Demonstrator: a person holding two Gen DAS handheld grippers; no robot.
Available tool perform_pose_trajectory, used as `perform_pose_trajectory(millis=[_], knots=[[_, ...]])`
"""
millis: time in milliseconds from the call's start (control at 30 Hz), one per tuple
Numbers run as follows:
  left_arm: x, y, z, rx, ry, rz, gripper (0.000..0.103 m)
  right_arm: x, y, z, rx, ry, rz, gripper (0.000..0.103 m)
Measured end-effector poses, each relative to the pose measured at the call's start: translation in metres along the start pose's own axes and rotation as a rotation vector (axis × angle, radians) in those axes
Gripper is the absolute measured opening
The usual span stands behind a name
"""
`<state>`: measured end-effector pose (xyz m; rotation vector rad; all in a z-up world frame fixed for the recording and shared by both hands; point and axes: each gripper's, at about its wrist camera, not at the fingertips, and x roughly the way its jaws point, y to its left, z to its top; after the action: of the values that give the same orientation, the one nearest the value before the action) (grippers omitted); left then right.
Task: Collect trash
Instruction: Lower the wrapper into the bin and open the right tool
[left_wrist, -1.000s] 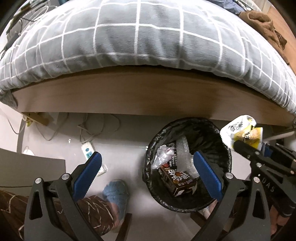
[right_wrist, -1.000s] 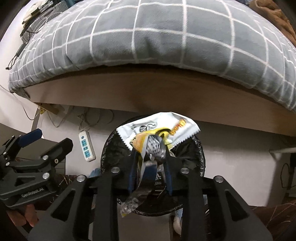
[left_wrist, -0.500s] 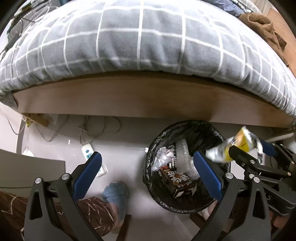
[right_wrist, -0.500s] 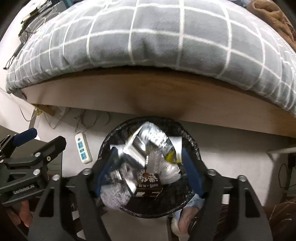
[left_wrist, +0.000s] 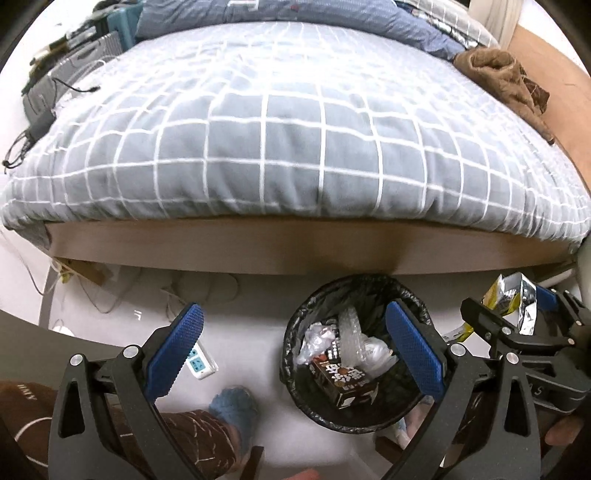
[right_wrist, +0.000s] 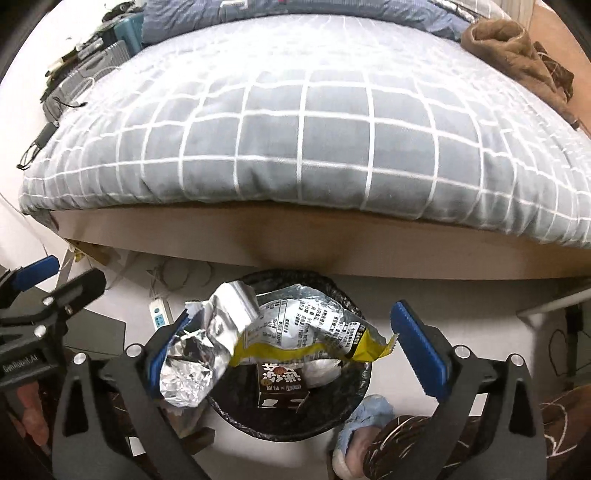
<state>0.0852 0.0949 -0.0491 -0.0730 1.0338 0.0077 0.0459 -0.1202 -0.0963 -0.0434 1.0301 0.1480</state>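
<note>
Right wrist view: the right gripper (right_wrist: 295, 345) has its two blue-padded fingers spread wide apart. Between them lies a crumpled snack wrapper (right_wrist: 266, 332), silver inside with a yellow band and printed text. Its foil end touches the left finger (right_wrist: 168, 349), while its yellow tip comes near the right finger (right_wrist: 421, 350) without reaching it. I cannot tell if the wrapper hangs on the left pad or is loose in the air. Directly under the wrapper is the trash bin (right_wrist: 295, 428), round, lined with a black bag, and inside it a dark carton (right_wrist: 282, 384) with white characters is visible.

In the left wrist view, the left gripper (left_wrist: 295, 354) is also spread wide and holds nothing. The bin (left_wrist: 354, 421) sits behind its right finger (left_wrist: 415, 354), with clear plastic pieces (left_wrist: 351, 332) and the carton in it. The wrapper (left_wrist: 511, 301) appears at the right edge, between the fingers of the other gripper (left_wrist: 509, 314), beside the bin and higher than its rim.

Behind the bin is a wooden bed frame (right_wrist: 295, 243) with a grey checked quilt (right_wrist: 295, 129). A white power strip (left_wrist: 201, 363) lies on the floor to the left of the bin.
</note>
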Motion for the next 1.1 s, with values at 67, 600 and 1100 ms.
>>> perform_pose_trajectory(millis=[67,600,1100], knots=[[-0.007,0.003,-0.001,-0.01,-0.008,0.007,0.097,-0.005,0.001,0.0,0.002,-0.007,0.009,0.096],[0.006,0.026,-0.012,-0.061,0.035,0.01,0.097,0.018,0.015,-0.004,0.067,0.086,0.11,0.096],[0.028,0.024,-0.011,-0.065,0.089,0.0,0.097,0.049,0.007,-0.004,0.085,0.191,0.128,0.044]])
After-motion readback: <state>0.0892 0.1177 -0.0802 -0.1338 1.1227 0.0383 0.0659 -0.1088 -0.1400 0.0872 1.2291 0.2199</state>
